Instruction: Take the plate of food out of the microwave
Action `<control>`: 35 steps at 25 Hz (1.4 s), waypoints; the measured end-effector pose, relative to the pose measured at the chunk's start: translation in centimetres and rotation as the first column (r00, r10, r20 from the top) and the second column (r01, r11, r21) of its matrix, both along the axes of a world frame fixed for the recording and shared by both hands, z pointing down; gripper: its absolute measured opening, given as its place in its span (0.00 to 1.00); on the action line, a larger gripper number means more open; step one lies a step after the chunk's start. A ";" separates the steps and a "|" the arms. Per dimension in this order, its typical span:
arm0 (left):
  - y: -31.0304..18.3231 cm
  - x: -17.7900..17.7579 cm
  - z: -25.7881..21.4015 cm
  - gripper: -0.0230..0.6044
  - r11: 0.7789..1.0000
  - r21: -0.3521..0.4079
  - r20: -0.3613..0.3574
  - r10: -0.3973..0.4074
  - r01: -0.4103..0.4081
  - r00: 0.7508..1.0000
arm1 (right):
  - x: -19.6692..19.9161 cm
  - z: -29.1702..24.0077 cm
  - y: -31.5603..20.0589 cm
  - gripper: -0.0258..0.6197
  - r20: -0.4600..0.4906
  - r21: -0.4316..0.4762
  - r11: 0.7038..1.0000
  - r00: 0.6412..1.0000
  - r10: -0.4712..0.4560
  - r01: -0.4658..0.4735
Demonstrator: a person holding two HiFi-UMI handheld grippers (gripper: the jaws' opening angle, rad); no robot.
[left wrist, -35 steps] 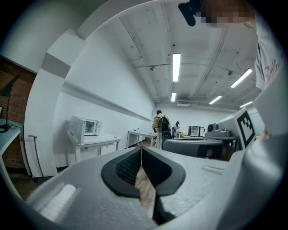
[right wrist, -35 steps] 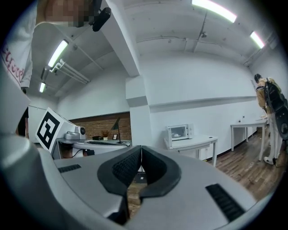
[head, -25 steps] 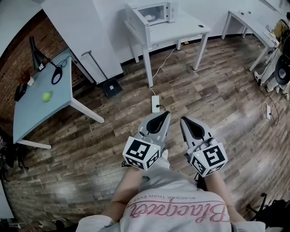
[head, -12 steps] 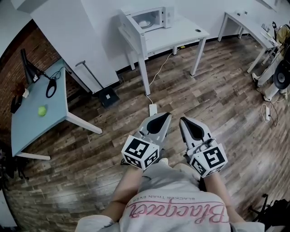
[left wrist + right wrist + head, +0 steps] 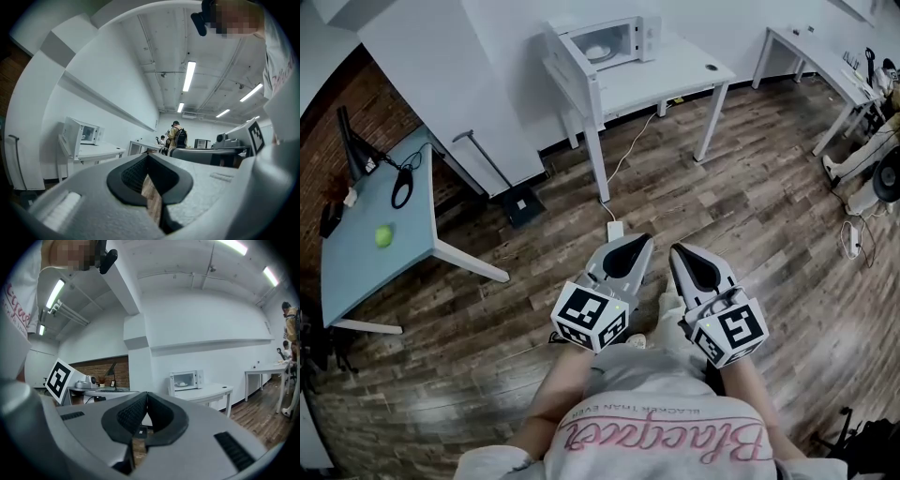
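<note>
The white microwave [image 5: 619, 37] stands on a white table [image 5: 684, 70] by the far wall, its door [image 5: 570, 67] swung open to the left. Inside it lies a pale plate [image 5: 598, 51]; what is on the plate is too small to tell. Both grippers are held level in front of the person's body, far from the microwave, over the wooden floor. My left gripper [image 5: 630, 248] is shut and holds nothing. My right gripper [image 5: 682, 255] is also shut with nothing in it. The right gripper view shows the microwave [image 5: 186, 379] ahead, and the left gripper view shows the microwave [image 5: 83, 136] off to the left.
A power strip [image 5: 614, 230] and its cable lie on the floor between me and the table. A dustpan [image 5: 523, 202] leans by the wall. A grey-blue table [image 5: 366, 253] with a green ball [image 5: 383, 236] stands left. Another white table [image 5: 811, 47] is right. People [image 5: 177, 137] stand far off.
The person has walked towards the microwave table; the power strip and table legs sit nearer in the head view. Both grippers stay shut, side by side.
</note>
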State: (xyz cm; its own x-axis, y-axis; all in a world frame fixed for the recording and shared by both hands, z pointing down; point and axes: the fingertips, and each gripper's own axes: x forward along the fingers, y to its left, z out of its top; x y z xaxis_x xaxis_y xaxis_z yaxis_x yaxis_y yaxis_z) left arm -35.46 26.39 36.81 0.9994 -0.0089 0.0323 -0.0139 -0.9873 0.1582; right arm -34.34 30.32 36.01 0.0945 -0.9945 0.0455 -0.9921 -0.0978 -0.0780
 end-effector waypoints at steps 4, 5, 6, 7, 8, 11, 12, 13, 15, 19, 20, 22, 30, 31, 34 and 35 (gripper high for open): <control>-1.1 1.4 0.2 0.04 1.000 0.003 -0.004 -0.017 0.017 1.000 | 1.6 0.2 -1.0 0.06 0.000 0.010 1.000 1.000 -0.012 0.012; -1.5 1.8 0.2 0.04 1.000 0.006 -0.005 -0.022 0.022 1.000 | 2.1 0.3 -1.3 0.06 0.001 0.012 1.000 1.000 -0.012 0.012; -1.9 2.3 0.2 0.04 1.000 0.010 -0.005 -0.027 0.027 1.000 | 2.7 0.3 -1.6 0.06 0.003 0.014 1.000 1.000 -0.012 0.011; -2.3 2.9 0.2 0.04 0.999 0.013 -0.004 -0.030 0.030 1.000 | 3.2 0.3 -2.0 0.06 0.004 0.015 1.000 1.000 -0.010 0.010; -2.7 3.4 0.2 0.04 0.999 0.016 -0.003 -0.032 0.032 0.999 | 3.8 0.3 -2.4 0.06 0.005 0.016 1.000 1.000 -0.008 0.008; -3.6 5.2 0.3 0.04 0.999 0.021 0.004 -0.032 0.032 0.999 | 5.6 0.1 -3.5 0.06 0.007 0.026 1.000 1.000 -0.014 0.013; -3.8 5.9 0.3 0.04 0.999 0.022 0.006 -0.032 0.032 0.999 | 6.2 0.0 -3.9 0.06 0.008 0.028 0.999 1.000 -0.017 0.017; -4.1 6.5 0.3 0.04 0.999 0.023 0.007 -0.033 0.033 0.999 | 6.8 0.0 -4.3 0.06 0.010 0.028 0.999 1.000 -0.020 0.019; -4.9 7.7 0.2 0.04 0.999 0.026 0.009 -0.038 0.037 0.999 | 8.1 0.0 -5.1 0.06 0.014 0.025 0.999 1.000 -0.023 0.023; -6.7 10.2 0.2 0.04 0.998 0.029 0.011 -0.055 0.055 0.998 | 10.6 0.0 -6.9 0.06 0.028 0.032 0.999 0.999 -0.035 0.034; -7.1 10.9 0.2 0.04 0.998 0.028 0.012 -0.062 0.062 0.998 | 11.3 0.0 -7.3 0.06 0.030 0.032 0.999 0.999 -0.036 0.036; -8.0 12.3 0.3 0.04 0.997 0.025 0.015 -0.074 0.074 0.997 | 12.7 0.1 -8.1 0.06 0.033 0.027 0.999 0.999 -0.040 0.039; -11.1 17.7 0.0 0.04 0.994 0.029 0.026 -0.101 0.101 0.994 | 18.2 0.0 -11.6 0.06 0.045 0.022 0.997 0.996 -0.078 0.077; -11.5 18.4 0.0 0.04 0.994 0.030 0.029 -0.105 0.104 0.994 | 18.9 0.0 -12.1 0.06 0.044 0.023 0.996 0.995 -0.084 0.083; -12.9 20.8 0.0 0.04 0.993 0.030 0.035 -0.117 0.116 0.993 | 21.2 -0.2 -13.7 0.06 0.048 0.025 0.995 0.994 -0.102 0.101; -13.3 21.6 0.0 0.04 0.992 0.032 0.036 -0.121 0.120 0.992 | 22.0 -0.2 -14.3 0.06 0.050 0.024 0.994 0.993 -0.107 0.106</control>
